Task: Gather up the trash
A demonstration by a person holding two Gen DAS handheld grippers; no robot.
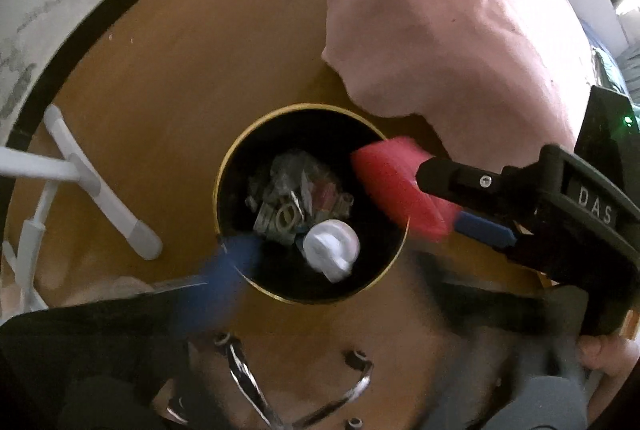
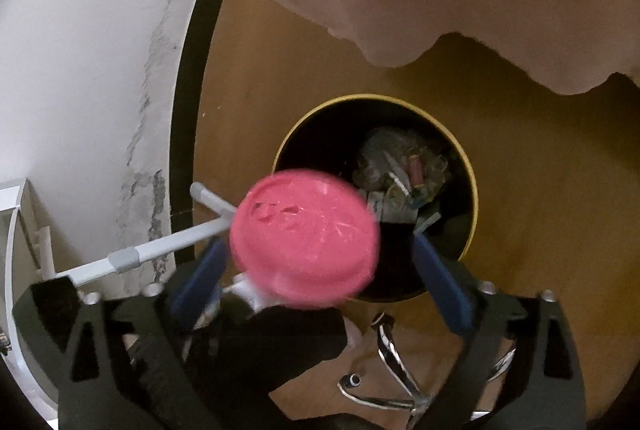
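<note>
Right gripper (image 2: 316,270) hung spread over the black bin (image 2: 472,189), its blue fingers (image 2: 440,282) apart, touching nothing; the pink lid (image 2: 306,240) sat blurred between them. Left gripper's state: cannot tell

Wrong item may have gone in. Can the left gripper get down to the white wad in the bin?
Probably yes. The white wad lies on top of the trash in the open bin, right below the left gripper, whose jaws look open. The pink lid at the right gripper crowds only one side.
</note>
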